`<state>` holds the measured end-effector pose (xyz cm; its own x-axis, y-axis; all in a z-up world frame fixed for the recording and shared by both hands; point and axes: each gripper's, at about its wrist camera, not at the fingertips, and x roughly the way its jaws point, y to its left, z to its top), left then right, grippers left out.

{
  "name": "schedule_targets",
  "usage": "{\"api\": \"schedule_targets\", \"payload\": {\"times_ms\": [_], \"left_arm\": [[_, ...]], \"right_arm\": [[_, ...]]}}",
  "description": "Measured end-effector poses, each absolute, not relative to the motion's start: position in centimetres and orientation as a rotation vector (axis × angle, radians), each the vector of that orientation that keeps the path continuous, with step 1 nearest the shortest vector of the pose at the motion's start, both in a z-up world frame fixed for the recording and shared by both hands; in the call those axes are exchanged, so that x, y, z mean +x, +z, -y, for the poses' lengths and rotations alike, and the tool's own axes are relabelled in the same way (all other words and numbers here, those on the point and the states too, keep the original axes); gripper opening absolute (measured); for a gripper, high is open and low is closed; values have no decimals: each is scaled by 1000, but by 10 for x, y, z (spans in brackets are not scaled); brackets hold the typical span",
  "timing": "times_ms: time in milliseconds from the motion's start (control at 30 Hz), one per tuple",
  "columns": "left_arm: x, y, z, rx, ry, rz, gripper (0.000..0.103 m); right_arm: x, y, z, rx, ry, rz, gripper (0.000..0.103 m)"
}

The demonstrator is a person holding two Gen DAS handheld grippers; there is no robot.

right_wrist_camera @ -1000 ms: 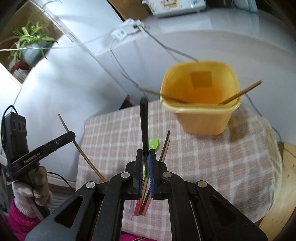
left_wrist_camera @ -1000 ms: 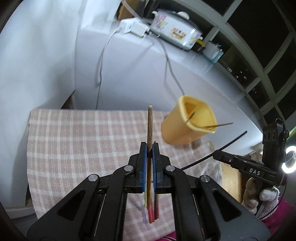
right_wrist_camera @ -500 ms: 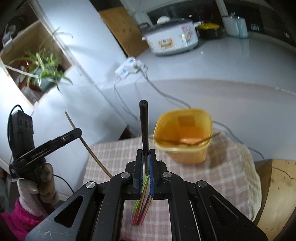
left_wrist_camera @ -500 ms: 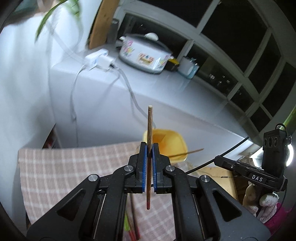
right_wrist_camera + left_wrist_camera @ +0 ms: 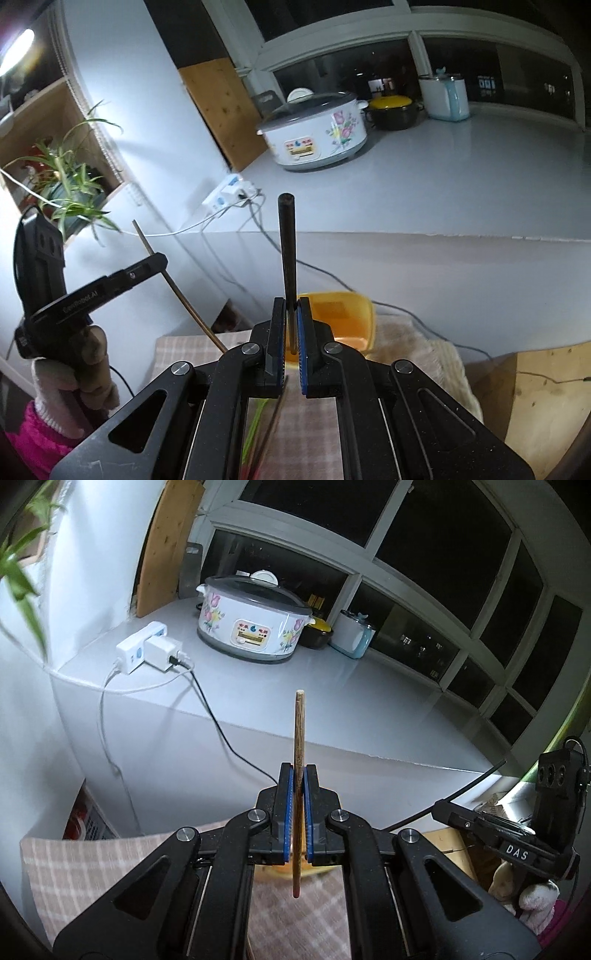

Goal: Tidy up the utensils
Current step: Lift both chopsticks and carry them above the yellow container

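Note:
My left gripper (image 5: 298,771) is shut on a wooden chopstick (image 5: 299,734) that stands upright through its jaws. My right gripper (image 5: 291,302) is shut on a black chopstick (image 5: 287,251), also upright. Both are raised above the checked cloth (image 5: 192,347). The yellow cup (image 5: 340,317) stands on the cloth just behind the right gripper's fingers; in the left wrist view only a sliver of the cup (image 5: 277,869) shows behind the jaws. Several coloured chopsticks (image 5: 255,424) lie on the cloth below the right gripper. A gloved hand (image 5: 85,362) holds the left gripper.
A white counter (image 5: 369,686) rises behind the cloth, with a flowered rice cooker (image 5: 255,627), a power strip (image 5: 147,650) and trailing cables. A plant (image 5: 70,177) sits on a shelf at the left. A wooden surface (image 5: 535,398) adjoins the cloth on the right.
Both grippers have risen with their chopsticks and tilted up. The cup and cloth have dropped low in both views, and the counter and windows now fill them.

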<state>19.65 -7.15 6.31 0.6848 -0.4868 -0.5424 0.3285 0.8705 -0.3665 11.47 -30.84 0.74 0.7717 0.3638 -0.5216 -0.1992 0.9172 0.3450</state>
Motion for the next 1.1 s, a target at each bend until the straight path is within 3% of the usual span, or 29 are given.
{"api": "schedule_targets", "payload": {"times_ms": [433,1100], "left_arm": [[227,35,117,-157,-425,-677,3],[214,-23,136,-97,-436,-797,3]], "right_arm": [[154,-31,302,223,256,-686,4],[189,-86,291,181,229,-836,4]]}}
